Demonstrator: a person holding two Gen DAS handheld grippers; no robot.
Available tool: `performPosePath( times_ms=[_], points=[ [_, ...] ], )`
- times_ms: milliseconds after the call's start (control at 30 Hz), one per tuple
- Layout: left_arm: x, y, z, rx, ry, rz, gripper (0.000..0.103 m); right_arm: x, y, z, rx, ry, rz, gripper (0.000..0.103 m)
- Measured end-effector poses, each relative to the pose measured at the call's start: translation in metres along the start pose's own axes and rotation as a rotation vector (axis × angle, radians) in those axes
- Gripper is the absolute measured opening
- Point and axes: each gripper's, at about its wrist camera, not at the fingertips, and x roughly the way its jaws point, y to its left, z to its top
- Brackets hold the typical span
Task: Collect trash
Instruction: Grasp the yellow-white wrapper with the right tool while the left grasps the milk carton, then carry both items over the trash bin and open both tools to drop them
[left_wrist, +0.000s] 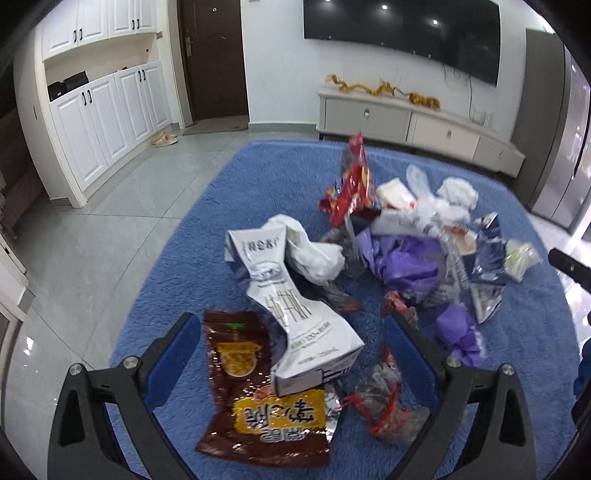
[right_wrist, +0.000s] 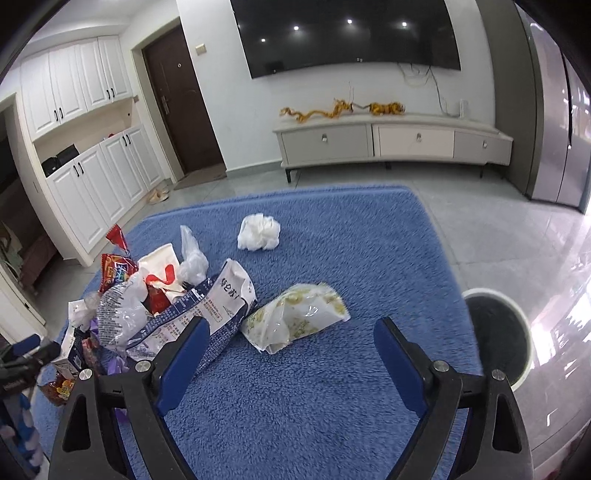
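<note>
A heap of trash lies on a blue fuzzy cloth (left_wrist: 229, 192). My left gripper (left_wrist: 291, 325) is open, its blue fingers either side of a brown snack wrapper (left_wrist: 255, 391) and a crushed white carton (left_wrist: 291, 306). Beyond lie a red wrapper (left_wrist: 352, 184), purple plastic (left_wrist: 410, 262) and a dark blue bag (left_wrist: 487, 254). My right gripper (right_wrist: 291, 328) is open and empty, above the cloth (right_wrist: 369, 258). A yellow-white bag (right_wrist: 299, 317) lies just ahead of it, a blue-white bag (right_wrist: 218, 306) by its left finger, a white crumpled wad (right_wrist: 258, 232) farther off.
A round white-rimmed bin (right_wrist: 498, 336) stands on the floor to the right of the cloth. The left gripper (right_wrist: 22, 358) shows at the left edge of the right wrist view. White cabinets (left_wrist: 107, 122), a door and a TV stand (right_wrist: 391, 140) line the walls.
</note>
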Motion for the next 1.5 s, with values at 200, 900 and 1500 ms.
performPosePath(
  times_ms=[200, 900, 1500],
  points=[
    [0.014, -0.004, -0.001, -0.008, 0.035, 0.035, 0.082, 0.035, -0.009, 0.000, 0.052, 0.062, 0.014, 0.090],
    [-0.031, 0.023, 0.006, -0.117, -0.081, -0.021, 0.049, 0.016, -0.028, 0.002, 0.126, 0.015, 0.114, 0.027],
    [-0.065, -0.210, 0.086, 0.350, -0.121, -0.464, 0.049, -0.054, -0.152, -0.007, 0.403, -0.091, -0.111, 0.027]
  ],
)
